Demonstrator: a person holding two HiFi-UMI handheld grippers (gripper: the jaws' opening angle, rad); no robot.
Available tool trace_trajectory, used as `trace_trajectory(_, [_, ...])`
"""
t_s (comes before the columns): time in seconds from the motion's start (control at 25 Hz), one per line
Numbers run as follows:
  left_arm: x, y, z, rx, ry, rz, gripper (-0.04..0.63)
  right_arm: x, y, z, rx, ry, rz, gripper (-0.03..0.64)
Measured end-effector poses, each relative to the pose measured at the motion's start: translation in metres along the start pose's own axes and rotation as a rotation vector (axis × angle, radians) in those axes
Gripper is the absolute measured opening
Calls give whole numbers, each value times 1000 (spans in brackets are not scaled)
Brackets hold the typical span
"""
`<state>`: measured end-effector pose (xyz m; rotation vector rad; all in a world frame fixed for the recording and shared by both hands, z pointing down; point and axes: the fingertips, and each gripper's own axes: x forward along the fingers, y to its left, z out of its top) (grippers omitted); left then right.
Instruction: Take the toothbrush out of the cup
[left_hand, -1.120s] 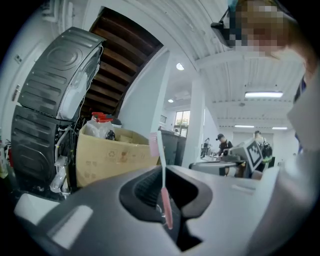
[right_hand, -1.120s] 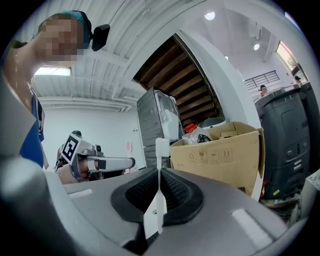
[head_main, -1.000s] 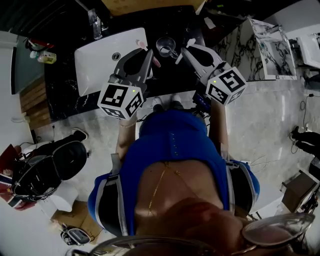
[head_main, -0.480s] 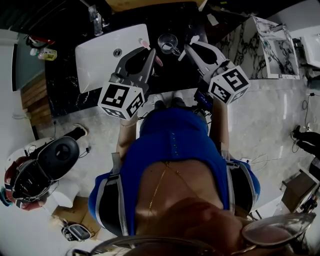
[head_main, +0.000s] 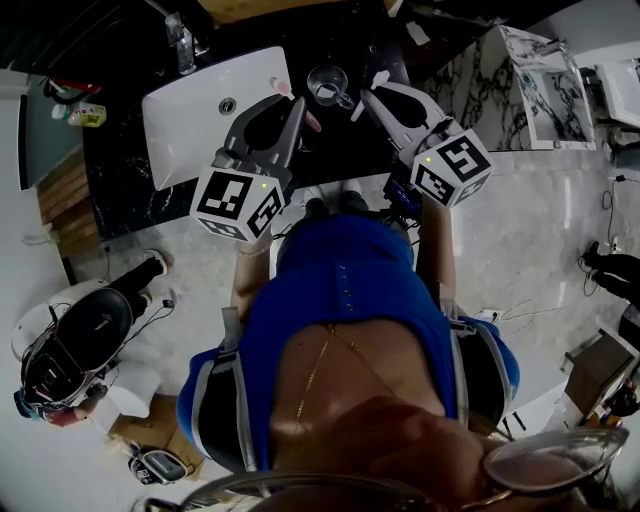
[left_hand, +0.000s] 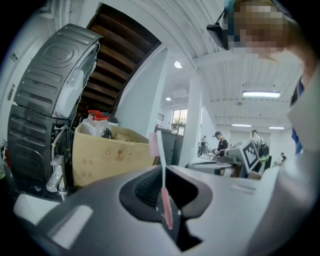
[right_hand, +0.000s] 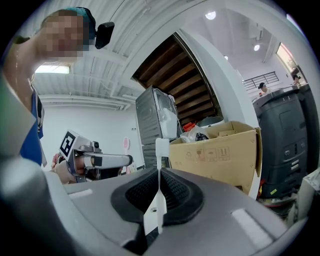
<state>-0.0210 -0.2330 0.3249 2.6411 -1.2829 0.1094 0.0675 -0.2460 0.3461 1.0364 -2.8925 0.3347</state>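
Note:
A clear cup (head_main: 328, 85) stands on the black counter (head_main: 350, 150) between my two grippers. My left gripper (head_main: 298, 100) is shut on a pink toothbrush (head_main: 313, 122), which stands upright between its pads in the left gripper view, the toothbrush (left_hand: 162, 180) held by the gripper (left_hand: 164, 172). To the right of the cup, my right gripper (head_main: 368, 97) is shut on a white toothbrush (head_main: 378, 78). The right gripper view shows that toothbrush (right_hand: 160, 150) upright in the gripper (right_hand: 159, 182), with the left gripper (right_hand: 95, 160) beyond it. Both brushes are outside the cup.
A white sink basin (head_main: 190, 110) with a faucet (head_main: 180, 40) lies left of the cup. A marble-patterned surface (head_main: 520, 90) is at the right. A cardboard box (left_hand: 110, 150) stands behind the counter. Bags and gear (head_main: 70, 350) lie on the floor at lower left.
Both grippers keep their places and their hold on the toothbrushes. Only the picture shifts slightly, and the dark gear on the floor at lower left has moved.

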Motion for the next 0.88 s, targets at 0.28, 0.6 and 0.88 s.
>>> trace_trajectory(0.28, [2, -1, -2, -3, 5, 0, 14, -2, 0, -1, 15, -6, 7, 14])
trace_trajectory(0.6, [2, 0, -4, -3, 7, 7, 14, 1, 3, -2, 11, -6, 23, 14])
trace_trajectory(0.88, [3, 0, -3, -7, 6, 13, 14, 2, 1, -4, 10, 6, 24, 14])
